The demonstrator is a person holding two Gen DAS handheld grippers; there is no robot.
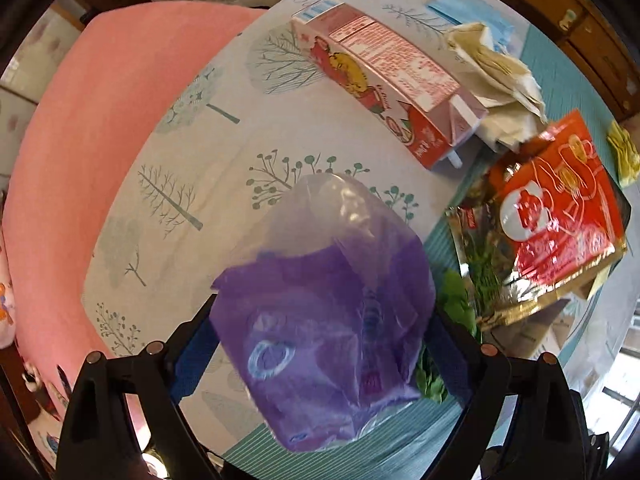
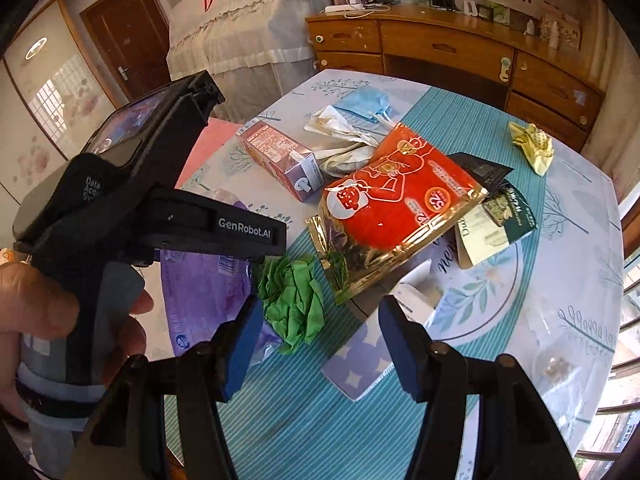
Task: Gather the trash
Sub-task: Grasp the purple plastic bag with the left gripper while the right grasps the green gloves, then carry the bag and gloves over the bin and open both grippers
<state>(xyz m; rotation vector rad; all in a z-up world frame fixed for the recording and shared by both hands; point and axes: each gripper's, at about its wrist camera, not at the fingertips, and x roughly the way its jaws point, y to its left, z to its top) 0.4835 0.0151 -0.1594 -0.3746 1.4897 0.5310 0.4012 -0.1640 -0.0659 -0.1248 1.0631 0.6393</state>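
Note:
My left gripper (image 1: 320,332) is shut on a purple plastic wrapper (image 1: 328,320) and holds it above the table; the wrapper also shows in the right wrist view (image 2: 200,292). My right gripper (image 2: 320,328) is open and empty above the table, with a crumpled green paper (image 2: 292,300) just beyond its left finger. A red and gold snack bag (image 2: 396,208) (image 1: 556,220) lies ahead. A red milk carton (image 1: 380,76) (image 2: 280,156) lies on its side. Crumpled white tissue (image 1: 496,76) and a blue mask (image 2: 364,100) lie behind it.
A round table (image 2: 580,280) carries a tree-print cloth and teal mat. A yellow paper ball (image 2: 534,146), a dark green packet (image 2: 500,216) and a white-starred blue packet (image 2: 360,364) lie there. A pink cushion (image 1: 100,140) is at the left. A wooden dresser (image 2: 460,48) stands behind.

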